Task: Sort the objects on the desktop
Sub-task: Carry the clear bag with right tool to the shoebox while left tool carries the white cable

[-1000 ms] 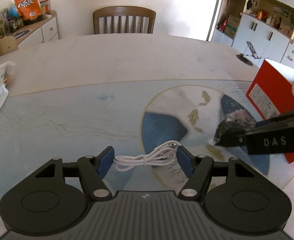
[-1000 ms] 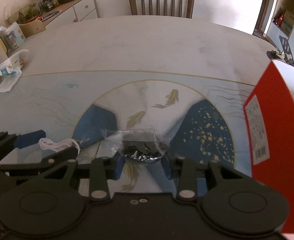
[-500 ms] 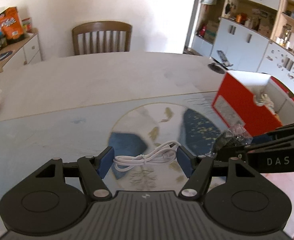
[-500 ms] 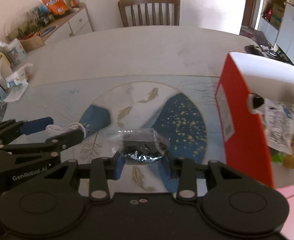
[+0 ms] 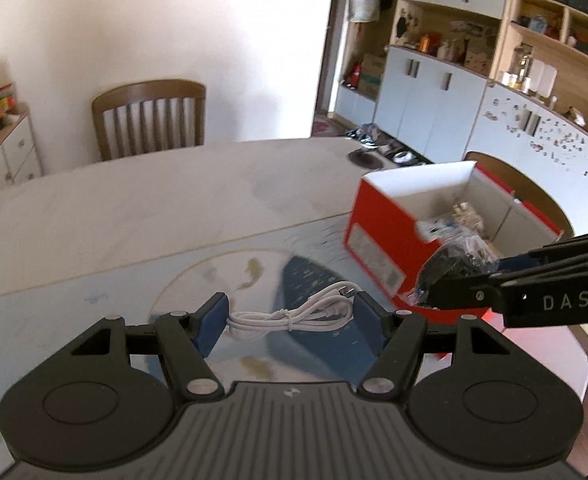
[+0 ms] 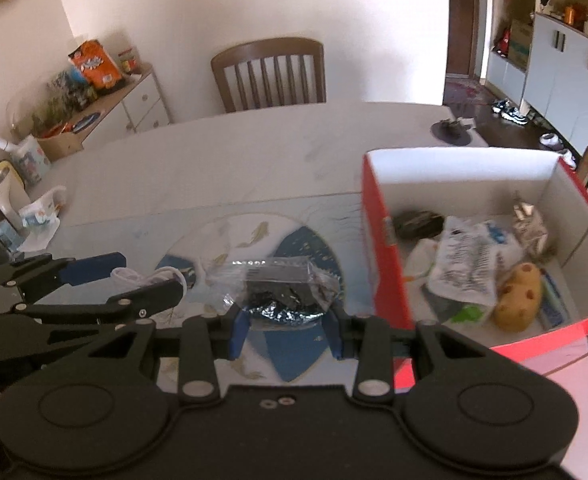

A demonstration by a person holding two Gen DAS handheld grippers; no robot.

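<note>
Your left gripper [image 5: 289, 316] had its blue pads against both ends of the coiled white cable [image 5: 291, 314], which spanned the gap between them, lifted above the table mat [image 5: 93, 320] and to the left of the red box [image 5: 378, 236]. Your right gripper [image 6: 285, 330] held the clear packet of dark contents [image 6: 279, 290] between its pads, also left of the red box [image 6: 386, 264] and just short of its near corner.

The left wrist view showed only the box's outer wall, its label and a little of the inside. The right wrist view looked down into it: a black item [image 6: 420, 222], a white printed pouch [image 6: 466, 264], a tan spotted piece [image 6: 518, 298] and a crumpled foil wrapper [image 6: 530, 220] lay on its floor. That view also showed your left gripper [image 6: 133, 274] from the side, left of the box, with the cable [image 6: 149, 276] between its fingers.

Left jaws stood fairly wide, closed only as far as the cable's length. Right jaws stood narrower, pinching the packet.
</note>
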